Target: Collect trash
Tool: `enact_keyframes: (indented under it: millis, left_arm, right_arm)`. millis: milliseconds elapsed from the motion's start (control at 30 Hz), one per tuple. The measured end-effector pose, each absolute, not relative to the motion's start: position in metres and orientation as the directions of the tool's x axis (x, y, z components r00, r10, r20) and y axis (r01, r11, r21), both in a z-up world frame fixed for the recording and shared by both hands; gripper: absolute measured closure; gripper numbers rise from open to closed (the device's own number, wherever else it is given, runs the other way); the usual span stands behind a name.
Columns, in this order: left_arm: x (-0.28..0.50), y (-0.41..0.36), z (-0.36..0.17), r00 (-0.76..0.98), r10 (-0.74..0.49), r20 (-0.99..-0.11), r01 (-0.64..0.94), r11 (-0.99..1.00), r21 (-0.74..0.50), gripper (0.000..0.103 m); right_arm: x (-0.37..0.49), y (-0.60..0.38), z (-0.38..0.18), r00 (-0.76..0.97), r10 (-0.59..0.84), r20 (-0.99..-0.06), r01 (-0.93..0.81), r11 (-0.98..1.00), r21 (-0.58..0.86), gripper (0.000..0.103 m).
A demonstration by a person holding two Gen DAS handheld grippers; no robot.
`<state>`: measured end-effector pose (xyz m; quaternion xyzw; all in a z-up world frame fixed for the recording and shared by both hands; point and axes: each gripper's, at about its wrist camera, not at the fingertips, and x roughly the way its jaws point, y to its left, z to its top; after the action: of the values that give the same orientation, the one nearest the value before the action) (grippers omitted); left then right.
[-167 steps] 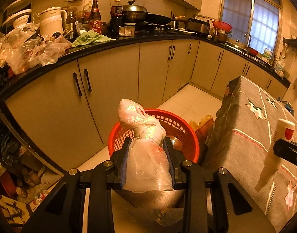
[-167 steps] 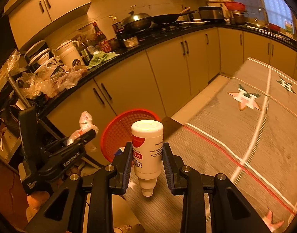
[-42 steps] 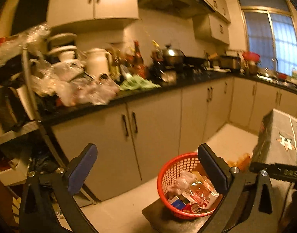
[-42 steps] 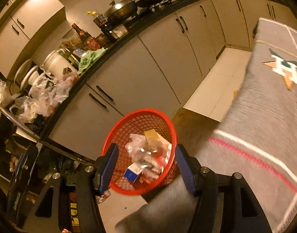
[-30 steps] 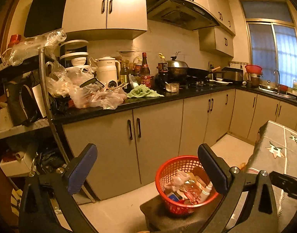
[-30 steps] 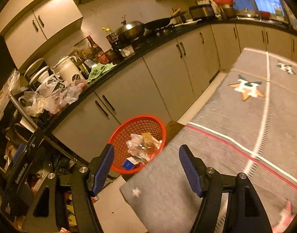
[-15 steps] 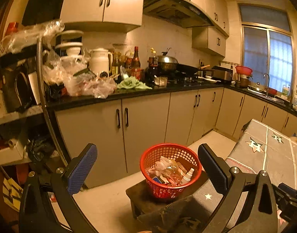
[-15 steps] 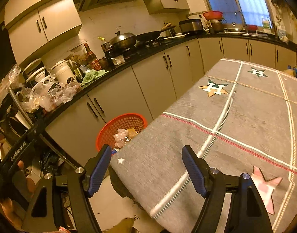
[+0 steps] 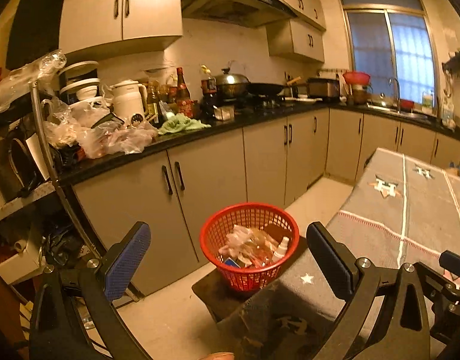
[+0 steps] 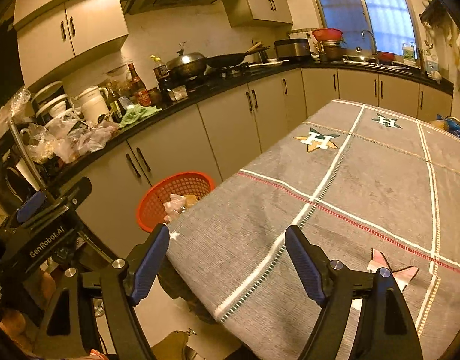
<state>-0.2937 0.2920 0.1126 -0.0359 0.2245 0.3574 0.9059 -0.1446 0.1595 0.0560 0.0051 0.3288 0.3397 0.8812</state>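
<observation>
A red mesh basket (image 9: 213,231) stands on a dark low stool (image 9: 209,292) at the table's corner, holding a plastic bag (image 9: 239,235), a small white bottle (image 9: 280,247) and other scraps. My left gripper (image 9: 228,253) hangs open and wide, back from the basket, nothing between its fingers. My right gripper (image 10: 227,255) hovers over the near corner of the grey table cloth (image 10: 365,186); its jaws are opening and hold nothing. From there the red basket (image 10: 158,201) shows half hidden behind the table edge. The left gripper's body (image 10: 43,210) appears at the left.
A black counter (image 9: 230,123) over beige cabinets (image 9: 212,177) runs along the wall, crowded with bags, bottles, a kettle and a wok. A metal shelf rack (image 9: 43,150) stands at the left. A blue bag (image 10: 453,127) lies at the table's far right edge.
Both grippers have drawn back from the basket, which now sits smaller and lower in view. The right gripper swung over the table and its jaws spread wider.
</observation>
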Motion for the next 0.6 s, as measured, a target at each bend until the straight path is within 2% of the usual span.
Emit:
enact_keyframes:
  millis: [200,600]
  left_arm:
    - [-0.283,0.294,0.099,0.616,0.625,-0.479,-0.656,0.744,0.127,0.000]
    - [-0.276,0.311,0.080,0.595,0.572,-0.564,-0.650,0.756,0.080,0.000]
  right_arm:
    - [-0.143,0.164,0.050,0.547,0.591,-0.593,-0.595,0.773,0.221,0.020]
    - [-0.145,0.178,0.042,0.545,0.569,-0.616,-0.603,0.776,0.183,0.020]
